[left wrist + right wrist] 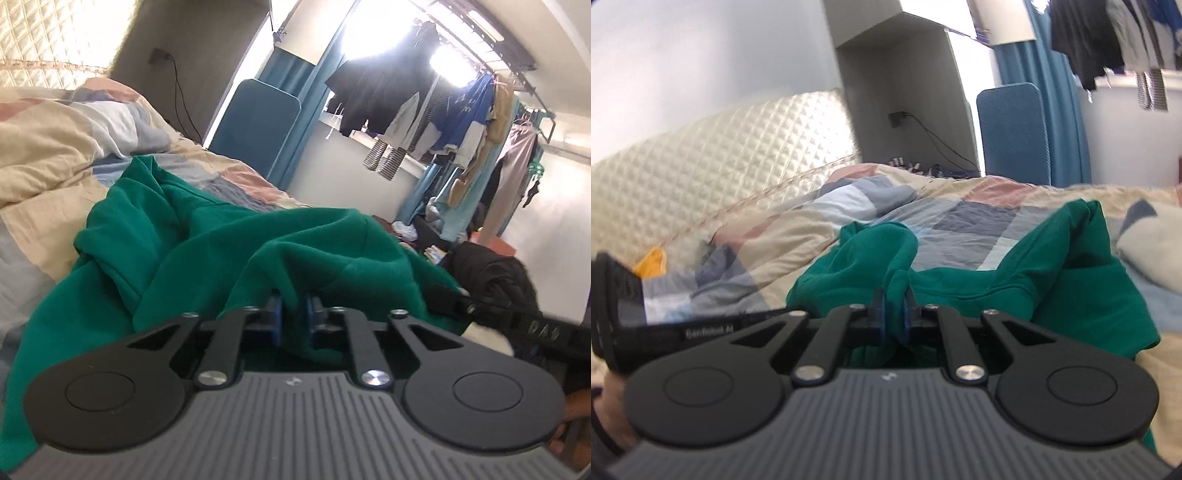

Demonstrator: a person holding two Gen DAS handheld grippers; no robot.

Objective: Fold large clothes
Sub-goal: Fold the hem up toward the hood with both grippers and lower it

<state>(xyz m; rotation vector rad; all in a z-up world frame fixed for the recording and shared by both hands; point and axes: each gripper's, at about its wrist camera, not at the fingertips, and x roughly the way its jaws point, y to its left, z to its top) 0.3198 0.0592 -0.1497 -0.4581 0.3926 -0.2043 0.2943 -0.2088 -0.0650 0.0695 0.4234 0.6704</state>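
A large green garment (207,251) lies crumpled on the bed; in the right wrist view the green garment (1067,280) spreads from the centre to the right. My left gripper (293,314) is shut on a fold of this green cloth, which is pinched between its blue pads. My right gripper (893,314) is likewise shut on a bunched ridge of the green cloth. The other gripper's black body shows at the right edge of the left wrist view and at the left edge of the right wrist view. The cloth under both grippers is hidden.
The bed carries a patchwork quilt (55,147) in beige, blue and pink, with a padded cream headboard (713,173) behind. A blue panel (255,122) stands by the curtain. Clothes hang on a rack (461,122) to the right, above a dark heap (491,269).
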